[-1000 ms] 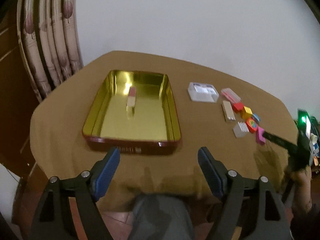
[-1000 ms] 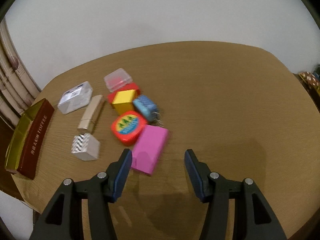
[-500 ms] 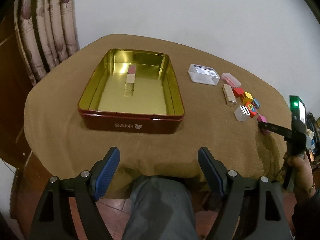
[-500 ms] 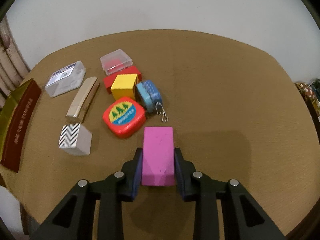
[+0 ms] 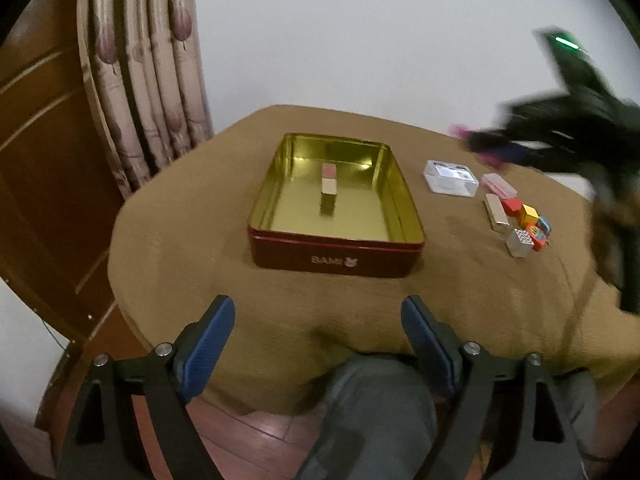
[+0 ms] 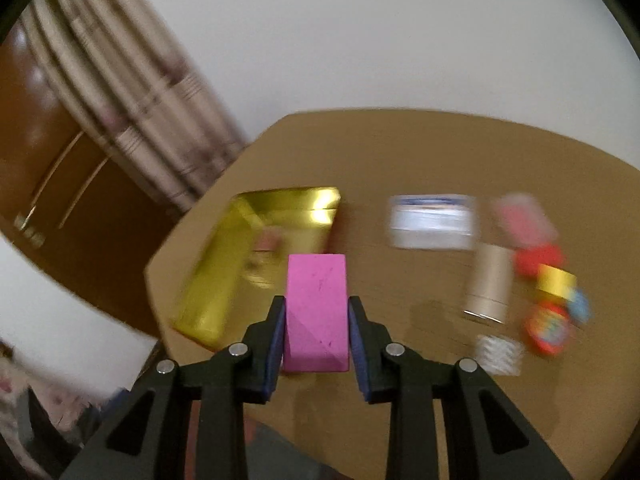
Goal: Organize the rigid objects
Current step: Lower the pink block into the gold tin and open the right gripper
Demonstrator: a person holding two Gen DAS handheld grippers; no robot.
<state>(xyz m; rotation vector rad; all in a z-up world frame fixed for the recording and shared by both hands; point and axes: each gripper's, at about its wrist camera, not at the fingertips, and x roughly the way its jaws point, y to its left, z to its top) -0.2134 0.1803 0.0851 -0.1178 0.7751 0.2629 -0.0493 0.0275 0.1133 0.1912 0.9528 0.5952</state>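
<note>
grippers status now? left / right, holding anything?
Left gripper: open, jaws just widened, nothing between them.
Right gripper: shut on the pink block, lifted clear of the table.

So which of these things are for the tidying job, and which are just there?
For the job:
pink rectangular block, held in the right gripper
gold-lined red metal tin
small coloured pieces on the table

Just there:
patterned curtain
brown wooden door
</note>
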